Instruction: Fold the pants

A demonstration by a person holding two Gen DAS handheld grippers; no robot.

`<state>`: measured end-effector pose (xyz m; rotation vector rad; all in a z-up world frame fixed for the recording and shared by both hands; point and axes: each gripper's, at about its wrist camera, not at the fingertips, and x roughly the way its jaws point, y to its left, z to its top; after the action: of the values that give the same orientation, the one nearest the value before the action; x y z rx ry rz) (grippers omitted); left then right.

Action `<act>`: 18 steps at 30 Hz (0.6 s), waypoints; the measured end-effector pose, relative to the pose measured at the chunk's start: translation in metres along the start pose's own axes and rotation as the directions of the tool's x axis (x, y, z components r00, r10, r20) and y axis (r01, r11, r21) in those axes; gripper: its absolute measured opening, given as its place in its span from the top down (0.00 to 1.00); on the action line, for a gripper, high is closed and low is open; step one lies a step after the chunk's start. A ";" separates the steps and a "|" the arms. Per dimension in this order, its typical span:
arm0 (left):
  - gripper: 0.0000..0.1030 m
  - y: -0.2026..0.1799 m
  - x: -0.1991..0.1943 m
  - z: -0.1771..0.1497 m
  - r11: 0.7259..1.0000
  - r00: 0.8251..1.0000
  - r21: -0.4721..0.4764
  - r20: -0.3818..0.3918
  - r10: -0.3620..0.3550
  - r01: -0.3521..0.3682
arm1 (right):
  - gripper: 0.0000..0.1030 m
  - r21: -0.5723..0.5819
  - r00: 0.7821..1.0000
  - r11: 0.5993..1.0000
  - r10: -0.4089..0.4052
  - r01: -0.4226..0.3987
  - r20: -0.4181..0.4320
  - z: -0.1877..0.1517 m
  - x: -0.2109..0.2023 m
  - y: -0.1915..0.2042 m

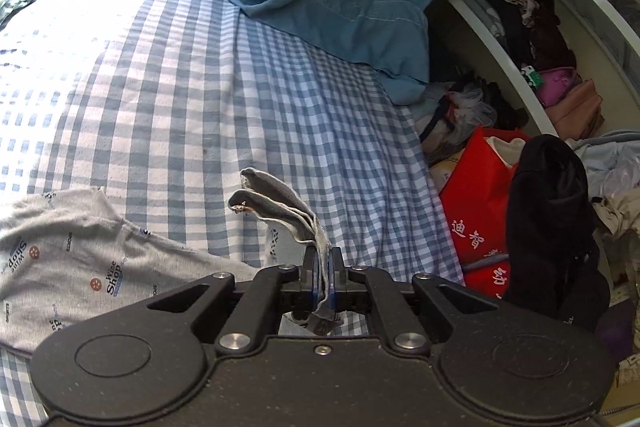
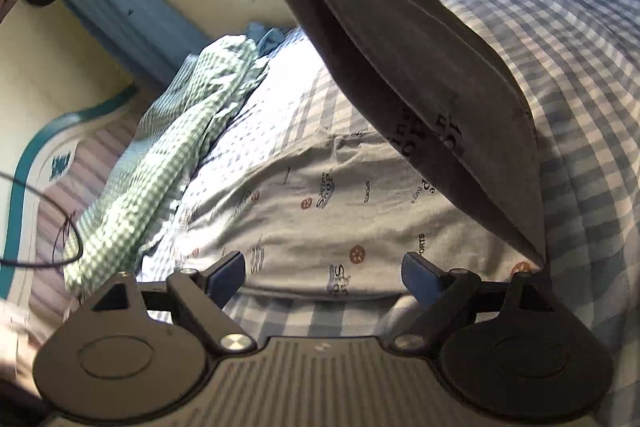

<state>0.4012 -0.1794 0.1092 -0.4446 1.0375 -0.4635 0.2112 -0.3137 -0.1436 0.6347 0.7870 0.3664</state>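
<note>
Right claw (image 2: 323, 277) gapes above the grey pants (image 2: 340, 211) (one leg lifted) on the checked sheet (image 2: 580, 67).

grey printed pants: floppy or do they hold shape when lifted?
Likely floppy: the grey printed cotton pants drape from the shut left claw in a sagging fold. Probably light: a pinched edge carries the lifted part. The open right claw holds nothing.

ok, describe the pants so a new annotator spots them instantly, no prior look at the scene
Start at the bed with the blue-and-white checked sheet. The pants lie on its near part, in front of the crumpled green checked cloth, with one end lifted by the shut left gripper. They are the only light grey fabric there, printed with small logos and orange-red round marks.
</note>
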 end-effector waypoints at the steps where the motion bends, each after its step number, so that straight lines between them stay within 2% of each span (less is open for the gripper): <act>1: 0.97 0.001 -0.002 0.000 1.000 1.000 0.001 -0.002 -0.008 0.008 | 0.13 0.056 0.999 0.998 -0.010 0.008 0.033 -0.002 0.003 -0.001; 4: 0.97 0.013 -0.011 -0.002 1.000 1.000 0.009 -0.010 -0.028 0.028 | 0.13 0.269 0.986 0.963 -0.066 0.023 0.153 -0.009 0.008 -0.009; 6: 0.97 0.027 -0.017 -0.003 1.000 1.000 0.009 -0.013 -0.025 0.025 | 0.13 0.375 0.964 0.926 -0.129 0.034 0.232 -0.014 0.005 -0.013; 7: 0.97 0.036 -0.021 -0.004 1.000 1.000 0.007 -0.015 -0.023 0.023 | 0.13 0.400 0.952 0.916 -0.154 0.037 0.264 -0.015 0.002 -0.014; 9: 0.97 0.053 -0.028 -0.006 1.000 1.000 0.002 -0.013 -0.020 0.020 | 0.13 0.408 0.919 0.905 -0.255 0.118 0.300 -0.015 -0.005 -0.013; 11: 0.97 0.075 -0.034 -0.010 1.000 1.000 -0.001 -0.006 -0.009 0.009 | 0.13 0.403 0.890 0.894 -0.336 0.197 0.309 -0.015 -0.013 -0.016; 12: 0.97 0.088 -0.036 -0.012 1.000 1.000 -0.004 -0.005 -0.004 0.004 | 0.13 0.403 0.883 0.886 -0.364 0.230 0.297 -0.014 -0.015 -0.018; 15: 0.97 0.126 -0.034 -0.022 1.000 1.000 -0.007 -0.003 0.007 -0.007 | 0.13 0.395 0.889 0.876 -0.389 0.276 0.241 -0.014 -0.016 -0.026; 18: 0.97 0.167 -0.025 -0.037 0.998 0.998 0.009 -0.013 0.056 -0.056 | 0.13 0.354 0.907 0.883 -0.385 0.308 0.172 -0.018 -0.009 -0.024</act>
<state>0.3832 -0.0332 0.0181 -0.4038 1.0581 -0.4212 0.1929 -0.3295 -0.1638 0.8064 0.7166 -0.1749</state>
